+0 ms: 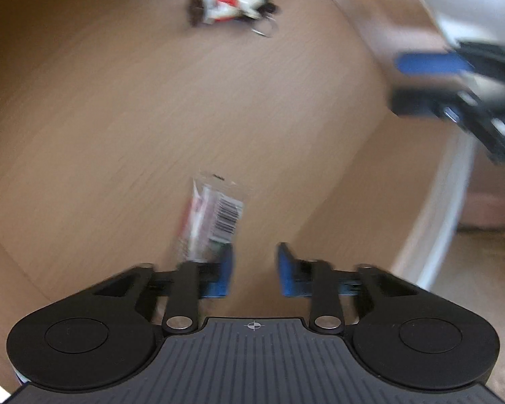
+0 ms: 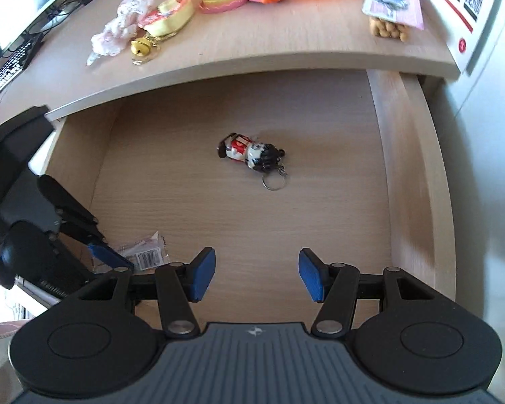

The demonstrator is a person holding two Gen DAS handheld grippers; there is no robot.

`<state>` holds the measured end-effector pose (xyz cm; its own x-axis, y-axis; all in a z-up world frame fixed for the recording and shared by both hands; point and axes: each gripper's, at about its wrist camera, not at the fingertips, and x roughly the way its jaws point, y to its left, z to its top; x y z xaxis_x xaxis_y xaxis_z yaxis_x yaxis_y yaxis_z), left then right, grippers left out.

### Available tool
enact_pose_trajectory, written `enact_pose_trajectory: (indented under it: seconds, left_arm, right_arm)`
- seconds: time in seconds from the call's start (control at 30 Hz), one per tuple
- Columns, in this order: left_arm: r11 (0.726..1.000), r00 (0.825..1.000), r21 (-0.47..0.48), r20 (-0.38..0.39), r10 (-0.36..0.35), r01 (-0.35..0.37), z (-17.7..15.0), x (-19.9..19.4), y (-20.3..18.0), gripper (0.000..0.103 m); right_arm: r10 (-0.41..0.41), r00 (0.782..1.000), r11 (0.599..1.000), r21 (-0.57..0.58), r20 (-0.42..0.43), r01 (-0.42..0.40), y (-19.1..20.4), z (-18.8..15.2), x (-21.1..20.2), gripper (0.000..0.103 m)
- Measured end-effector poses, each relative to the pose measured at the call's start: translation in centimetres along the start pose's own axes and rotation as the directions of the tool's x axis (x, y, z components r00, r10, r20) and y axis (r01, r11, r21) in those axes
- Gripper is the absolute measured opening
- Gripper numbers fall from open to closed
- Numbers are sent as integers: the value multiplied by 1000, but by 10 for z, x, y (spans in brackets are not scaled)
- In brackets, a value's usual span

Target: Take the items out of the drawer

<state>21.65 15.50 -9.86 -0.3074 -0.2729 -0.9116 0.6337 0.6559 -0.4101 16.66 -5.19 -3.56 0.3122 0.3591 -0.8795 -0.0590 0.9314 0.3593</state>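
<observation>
Two things are left in the open drawer point(image 2: 410, 155): one figurine keychain point(image 2: 252, 155) near the middle of its floor, and one clear barcoded packet point(image 1: 212, 215) near the front. The left claw point(image 1: 255, 269) hovers with jaws narrowly parted and empty, the packet just beside its left pad (a close there could catch only the crinkly edge and let it slip). The right claw point(image 2: 256, 277) gapes wide, empty, well short of the keychain.
</observation>
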Motion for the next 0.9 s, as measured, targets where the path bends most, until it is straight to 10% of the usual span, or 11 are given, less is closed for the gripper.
enact_pose_trajectory:
  seconds: [0.23,0.4,0.67,0.9]
  left_arm:
    - [975,952,-117,222,211,-189,11,-31,18,21]
    - [934,914,-137,201,351,-329,-8,-47,0,21]
    - [920,958,-296,41,282,-258,-19,-32,13,21]
    - [914,947,-290,65,315,-284,-3,-30,20,32]
  right_arm:
    - [-2,1000,1000,-18,24,3,-7,-1,10,56]
    - [-22,999,1000,13,41,22,-15,4,5,56]
    - [-22,999,1000,-9,35,23,-10,4,6,56]
    - [-36,999,999,-15,22,36,-9,1,4,56]
